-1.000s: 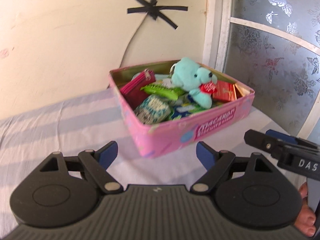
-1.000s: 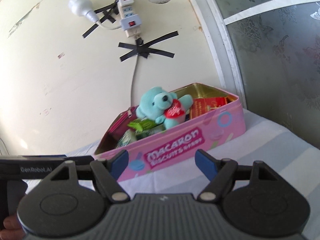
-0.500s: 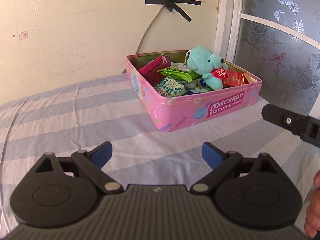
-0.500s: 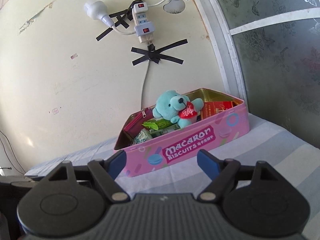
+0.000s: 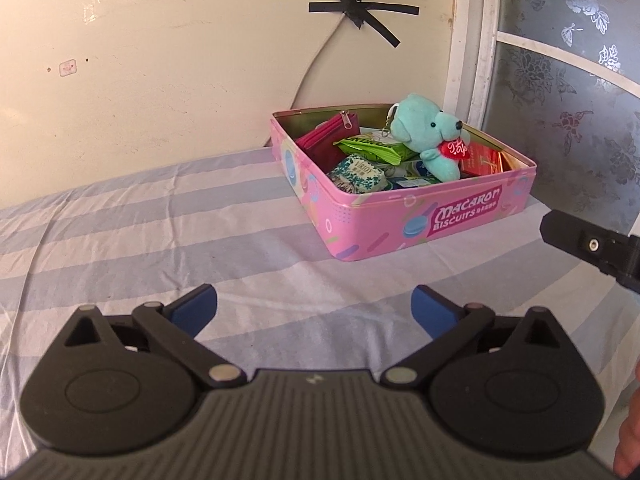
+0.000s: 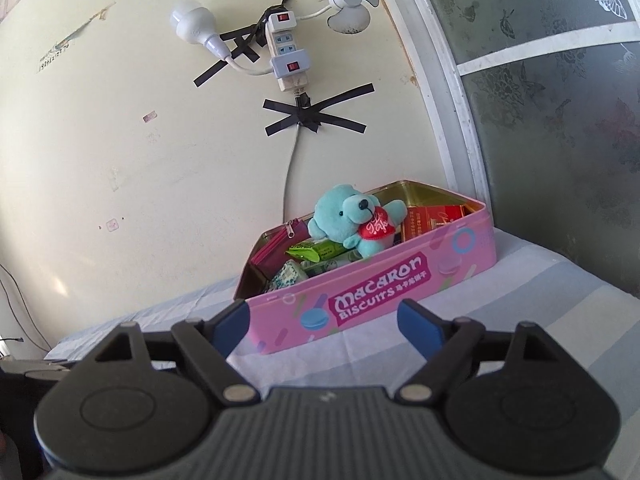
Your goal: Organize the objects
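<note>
A pink macaron biscuit tin [image 5: 460, 222] [image 6: 372, 298] stands open on the striped bedsheet near the wall. Inside lie a teal teddy bear [image 5: 430, 136] [image 6: 352, 220] with a red heart, a magenta zip pouch [image 5: 328, 140], a green snack packet [image 5: 372, 148], a speckled teal packet [image 5: 356, 172] and a red box [image 5: 484, 160]. My left gripper [image 5: 314, 310] hangs well short of the tin, its jaws opening with nothing between them. My right gripper [image 6: 324, 322] sits just in front of the tin's long side, its jaws also opening and empty.
The striped sheet [image 5: 140, 220] stretches to the left of the tin. A cream wall with a taped cable [image 5: 360, 12], a power strip [image 6: 286, 52], a bulb and a small fan stands behind. A patterned glass panel [image 5: 568, 100] closes the right side. A black part of the other gripper [image 5: 588, 246] juts in at right.
Both grippers have drawn back from the tin, which looks smaller and farther now. Both pairs of jaws have spread wider. The tin and its contents have not moved.
</note>
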`<state>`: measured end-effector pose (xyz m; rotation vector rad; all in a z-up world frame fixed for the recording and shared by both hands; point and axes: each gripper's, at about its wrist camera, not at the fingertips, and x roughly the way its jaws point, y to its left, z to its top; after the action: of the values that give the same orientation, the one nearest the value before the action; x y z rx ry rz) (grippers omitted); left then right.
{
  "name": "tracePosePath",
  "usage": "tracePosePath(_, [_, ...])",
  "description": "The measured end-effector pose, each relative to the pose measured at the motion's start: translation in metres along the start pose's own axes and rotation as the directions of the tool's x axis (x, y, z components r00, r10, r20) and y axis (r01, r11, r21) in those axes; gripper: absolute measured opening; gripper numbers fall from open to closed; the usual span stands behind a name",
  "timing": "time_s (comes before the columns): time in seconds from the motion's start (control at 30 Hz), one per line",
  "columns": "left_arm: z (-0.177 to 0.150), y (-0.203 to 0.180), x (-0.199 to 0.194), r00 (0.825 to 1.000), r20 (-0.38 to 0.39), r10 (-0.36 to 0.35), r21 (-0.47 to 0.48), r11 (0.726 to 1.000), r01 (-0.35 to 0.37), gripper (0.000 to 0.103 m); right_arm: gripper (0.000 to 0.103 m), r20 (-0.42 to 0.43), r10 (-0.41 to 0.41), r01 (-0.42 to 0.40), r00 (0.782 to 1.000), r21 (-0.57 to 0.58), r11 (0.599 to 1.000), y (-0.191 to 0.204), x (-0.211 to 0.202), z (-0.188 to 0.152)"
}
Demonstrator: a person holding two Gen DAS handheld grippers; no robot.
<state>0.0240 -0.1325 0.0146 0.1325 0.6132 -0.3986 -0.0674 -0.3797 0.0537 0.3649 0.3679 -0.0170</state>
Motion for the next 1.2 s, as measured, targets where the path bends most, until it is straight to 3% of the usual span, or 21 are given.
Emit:
tracePosePath(0.6, [-0.003,0.0,0.003,0.998,-0.009,0.056,0.011,0.998,-0.056,0.103,0.085,-0.01,-0.01,0.01,1.0,0.022,1.0,-0.003,0.0,-0.003])
tracePosePath(0.83, [-0.003,0.002,0.008,0.994,-0.022,0.109,0.014,0.994,-0.109,0.103,0.085,-0.015,-0.014,0.014,1.0,0.03,0.999,-0.006,0.002,-0.005])
tracePosePath(1.03, [-0.005,-0.002,0.006,0.983,0.022,0.18,0.071,0.981,-0.181,0.103,0.085,-0.017,-0.018,0.019,1.0,0.034,0.999,-0.008,0.002,-0.005])
tracePosePath(1.2, [-0.006,-0.002,0.002,0.993,0.004,0.119,0.062,0.991,-0.119,0.103,0.085,-0.029,-0.02,0.021,0.999,0.052,0.998,-0.012,0.005,-0.007])
